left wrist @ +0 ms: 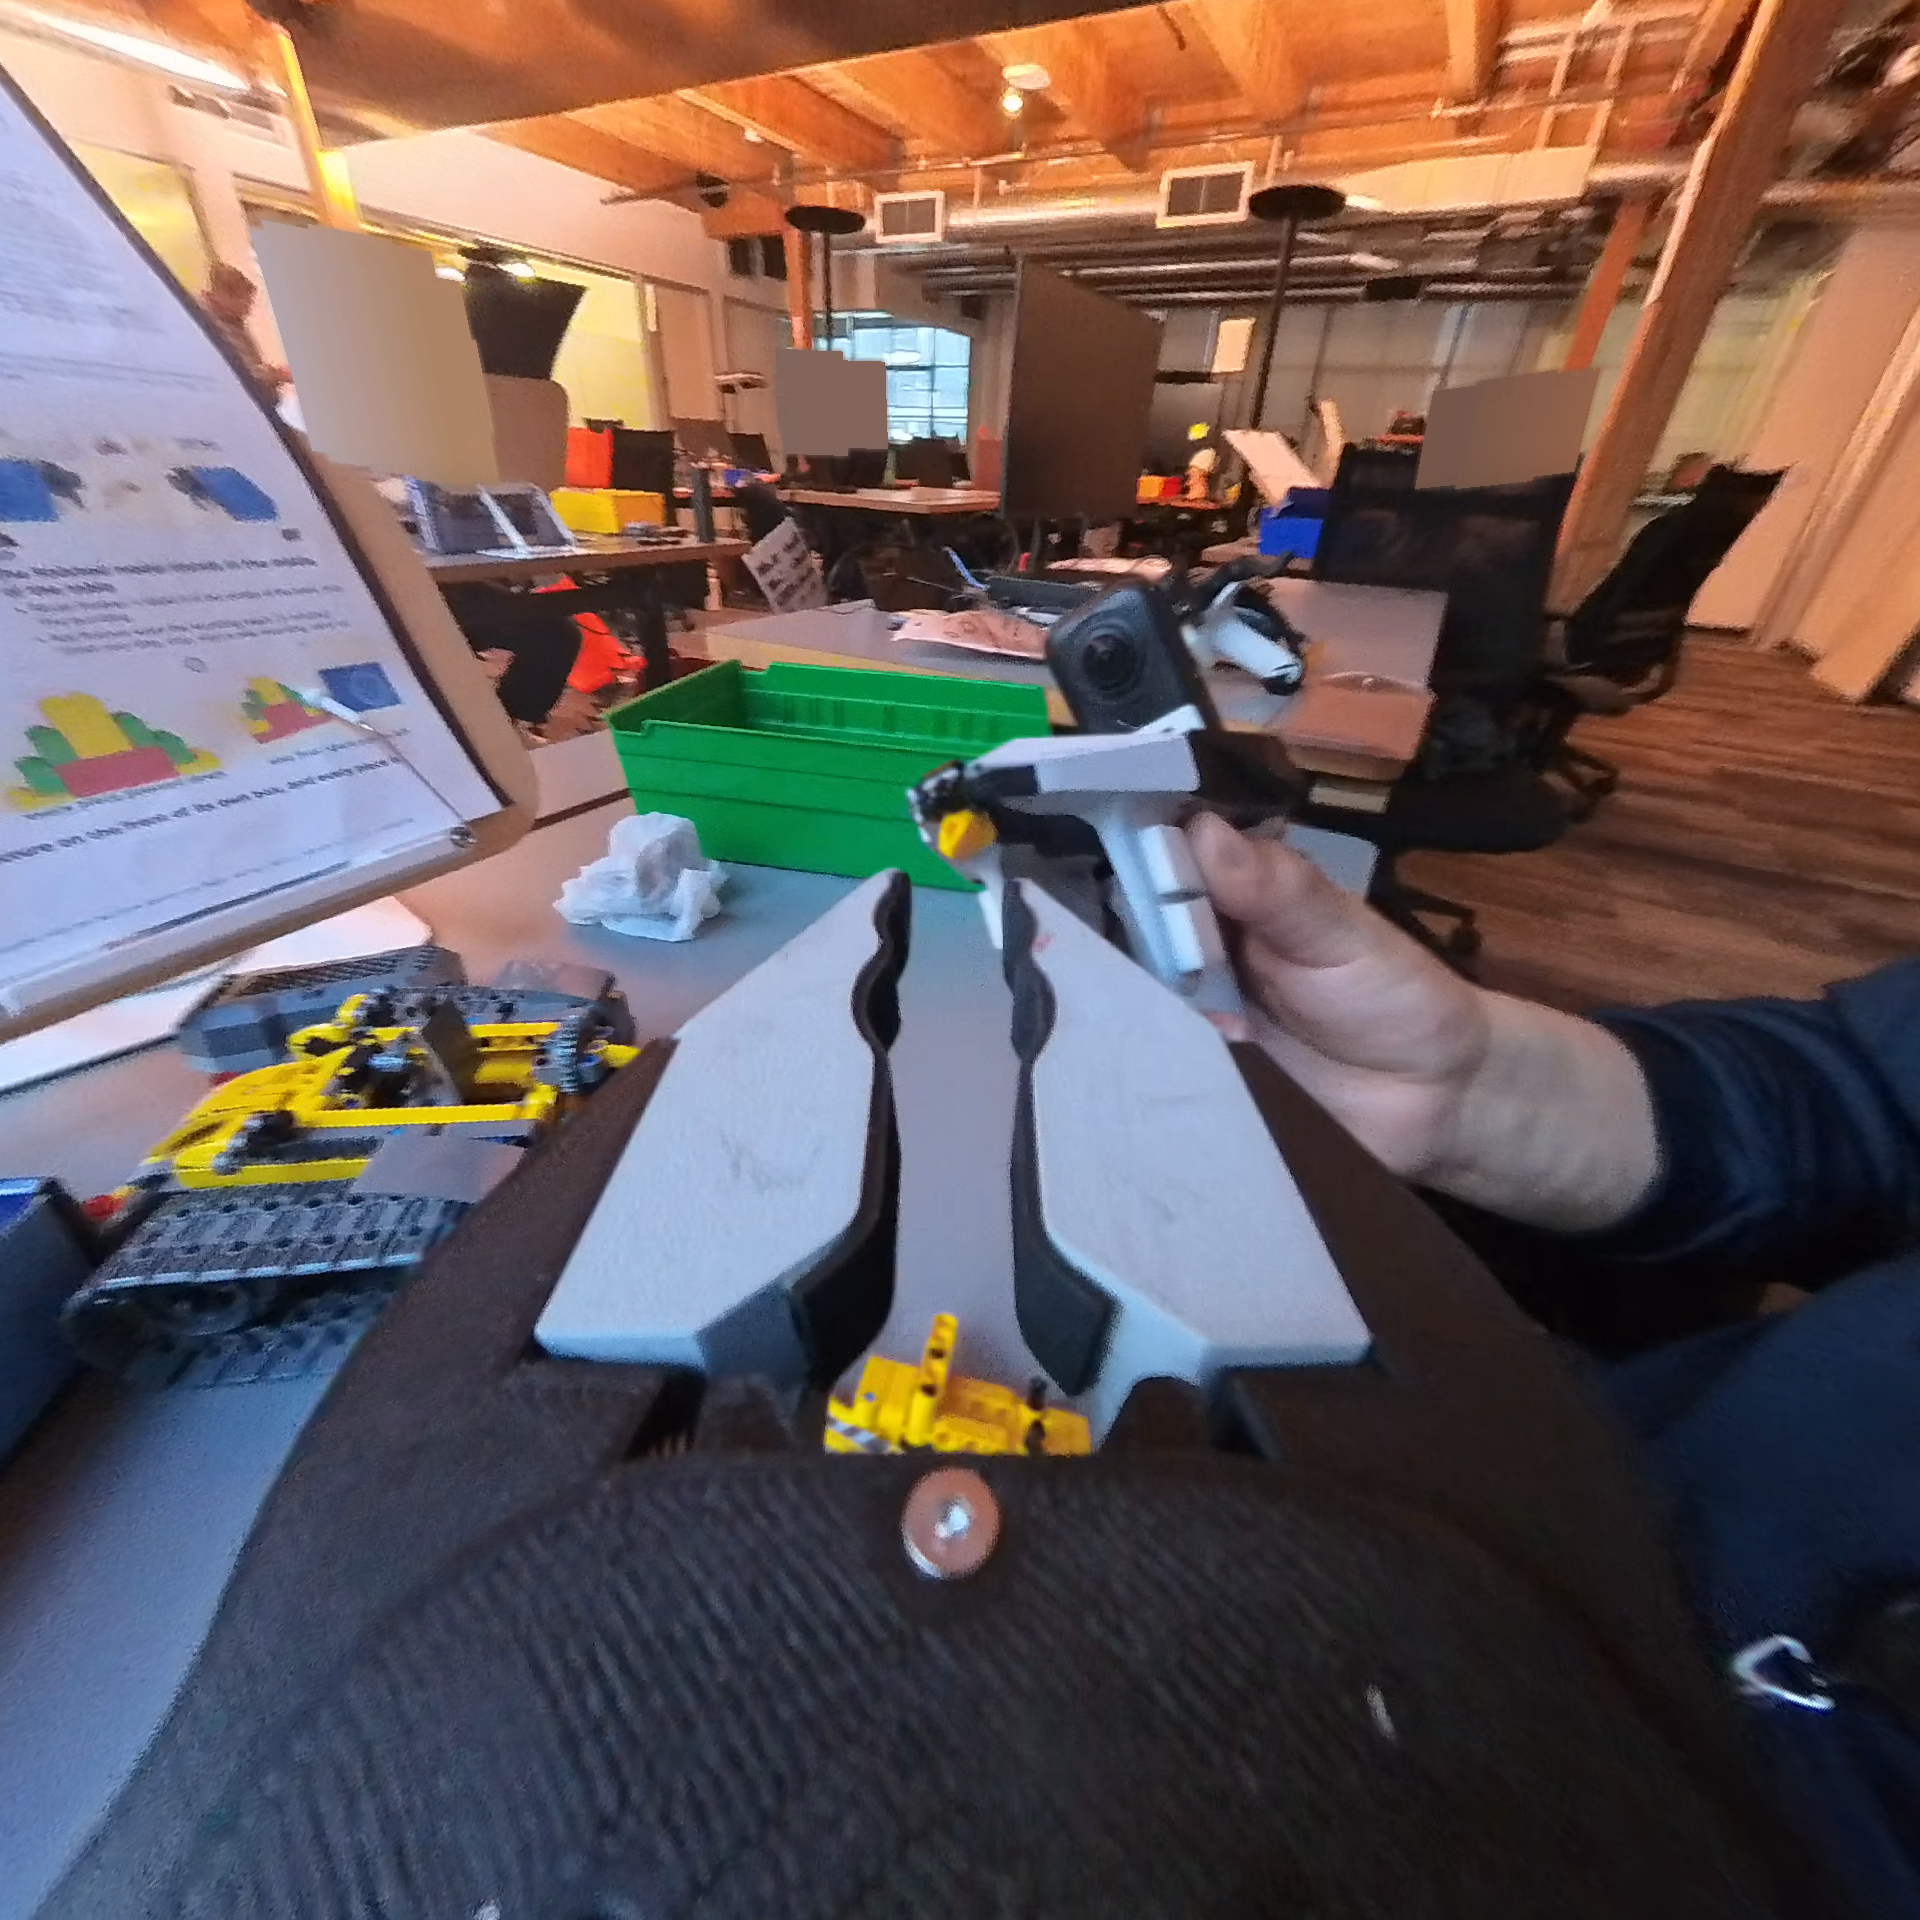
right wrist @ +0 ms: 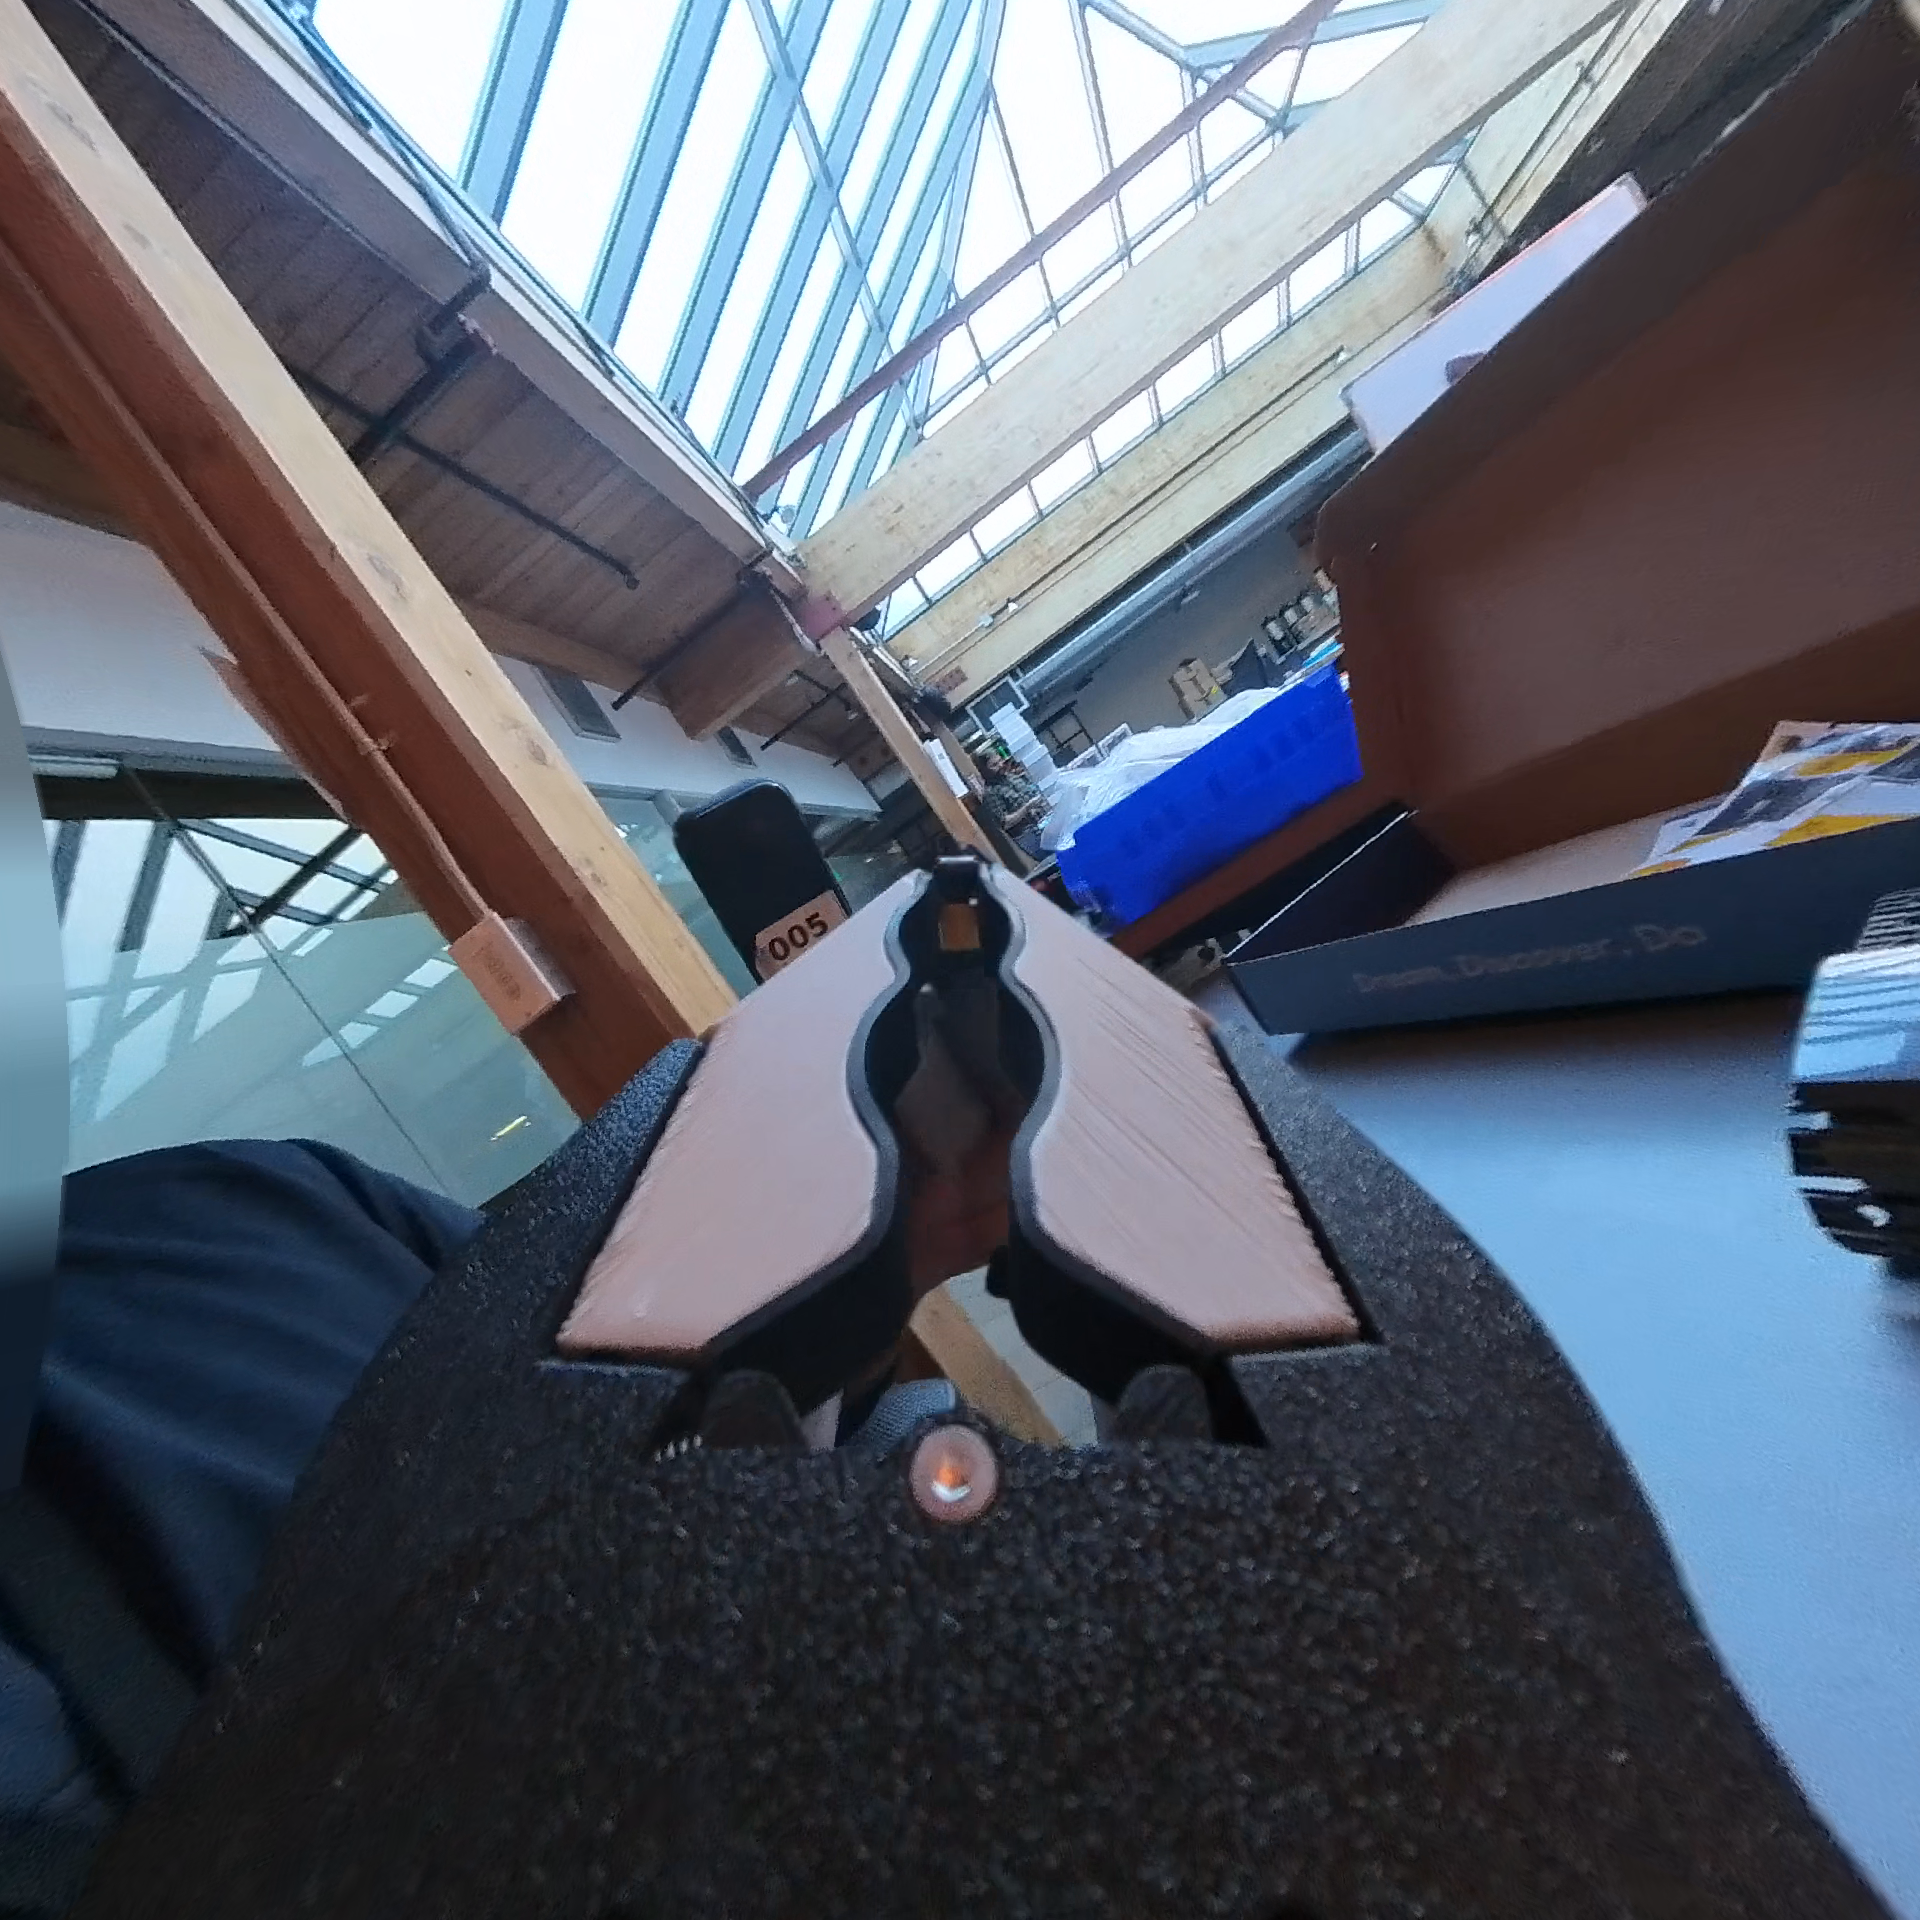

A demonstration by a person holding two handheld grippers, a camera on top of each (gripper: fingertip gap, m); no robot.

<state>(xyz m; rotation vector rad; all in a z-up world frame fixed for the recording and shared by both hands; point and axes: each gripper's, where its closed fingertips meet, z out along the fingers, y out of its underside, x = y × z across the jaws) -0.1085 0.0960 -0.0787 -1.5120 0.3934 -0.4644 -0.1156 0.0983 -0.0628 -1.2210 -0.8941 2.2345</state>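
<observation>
Right gripper clamped on small yellow piece; left gripper apart, empty, w/ yellow tracked model part-built beside it.

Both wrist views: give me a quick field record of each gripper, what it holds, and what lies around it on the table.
left gripper: fingers apart, nothing between them, above the grey table
right gripper: fingers closed on a small yellow piece at their tips, tilted up toward the skylight
right hand: grips the right gripper's handle
tracked yellow model: on the table, left of the left gripper
loose yellow part: below the left fingers
green bin: beyond the fingers, interior not visible
crumpled tissue: beside the bin
instruction board: propped at left
</observation>
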